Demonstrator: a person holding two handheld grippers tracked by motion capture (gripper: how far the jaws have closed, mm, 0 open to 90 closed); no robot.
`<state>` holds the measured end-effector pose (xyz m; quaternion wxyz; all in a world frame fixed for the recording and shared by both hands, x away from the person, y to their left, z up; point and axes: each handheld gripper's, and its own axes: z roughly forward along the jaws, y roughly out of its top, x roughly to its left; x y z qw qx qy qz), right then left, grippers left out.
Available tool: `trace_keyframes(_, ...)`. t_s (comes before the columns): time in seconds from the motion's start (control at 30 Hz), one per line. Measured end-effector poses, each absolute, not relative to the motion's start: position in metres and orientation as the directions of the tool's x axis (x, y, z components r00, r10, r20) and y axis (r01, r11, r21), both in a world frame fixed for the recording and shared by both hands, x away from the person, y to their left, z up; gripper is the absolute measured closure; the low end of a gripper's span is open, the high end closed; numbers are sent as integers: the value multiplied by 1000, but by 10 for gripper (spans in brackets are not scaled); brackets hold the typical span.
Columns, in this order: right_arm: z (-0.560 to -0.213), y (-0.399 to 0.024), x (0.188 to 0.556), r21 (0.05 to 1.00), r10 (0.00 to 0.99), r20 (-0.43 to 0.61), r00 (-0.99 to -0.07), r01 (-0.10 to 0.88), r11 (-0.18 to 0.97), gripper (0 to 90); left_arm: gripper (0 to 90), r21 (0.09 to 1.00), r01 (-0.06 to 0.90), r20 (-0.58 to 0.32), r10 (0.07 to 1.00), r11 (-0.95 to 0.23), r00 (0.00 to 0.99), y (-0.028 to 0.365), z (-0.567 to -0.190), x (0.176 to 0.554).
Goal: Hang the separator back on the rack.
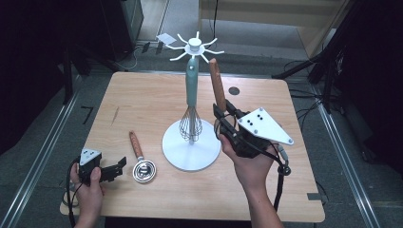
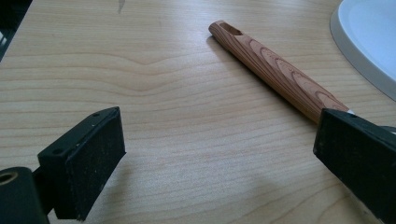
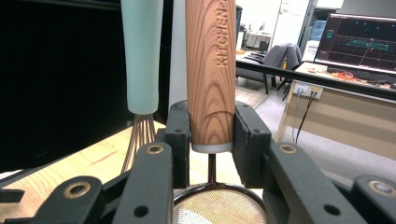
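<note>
The right tongs (image 1: 222, 124) pinch a wooden-handled utensil with a round wire-mesh head, a small strainer (image 3: 211, 70), gripping the low end of the handle just above its white collar, so the handle stands upright near the middle of the tabletop (image 1: 142, 95), close beside the white hanging stand with a round base and spoked top (image 1: 191, 151). A whisk with a pale green handle and copper-coloured wires (image 1: 191, 95) already hangs from that stand. The strainer looks light and stiff; its smooth lacquered wood could slip or swivel between the pads, so a firm hold low on the handle, near the head where the weight sits, seems sensible, leaving the top end free for a hook. The left tongs (image 1: 118, 167) rest spread wide near the front left corner of the tabletop, holding nothing, just beside a second wooden-handled utensil with a coiled metal head (image 1: 140, 161) lying flat.
</note>
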<state>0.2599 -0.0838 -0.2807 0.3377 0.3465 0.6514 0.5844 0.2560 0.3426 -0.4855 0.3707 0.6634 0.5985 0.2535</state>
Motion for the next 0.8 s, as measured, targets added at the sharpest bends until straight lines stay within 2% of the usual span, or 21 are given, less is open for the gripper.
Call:
trace_keyframes(0.33, -281, -81, 262, 995, 836, -27, -549, 62, 73, 708, 23, 795, 606, -107, 982, -9, 154, 343, -485, 256)
trace_keyframes(0.43, -282, -82, 264, 996, 819, -9, -573, 67, 58, 608, 23, 796, 606, -107, 982, -8, 154, 343, -486, 256)
trace_keyframes(0.53, -282, -83, 263, 997, 810, 4, -586, 68, 44, 606, 23, 795, 607, -108, 982, -8, 155, 343, -485, 256)
trace_keyframes(0.67, -281, -85, 263, 998, 801, 16, -598, 61, 25, 705, 23, 795, 606, -107, 982, -8, 154, 342, -485, 256)
trace_keyframes(0.8, -280, -87, 264, 999, 794, 20, -608, 48, 11, 884, 23, 795, 606, -107, 982, -8, 154, 342, -485, 256)
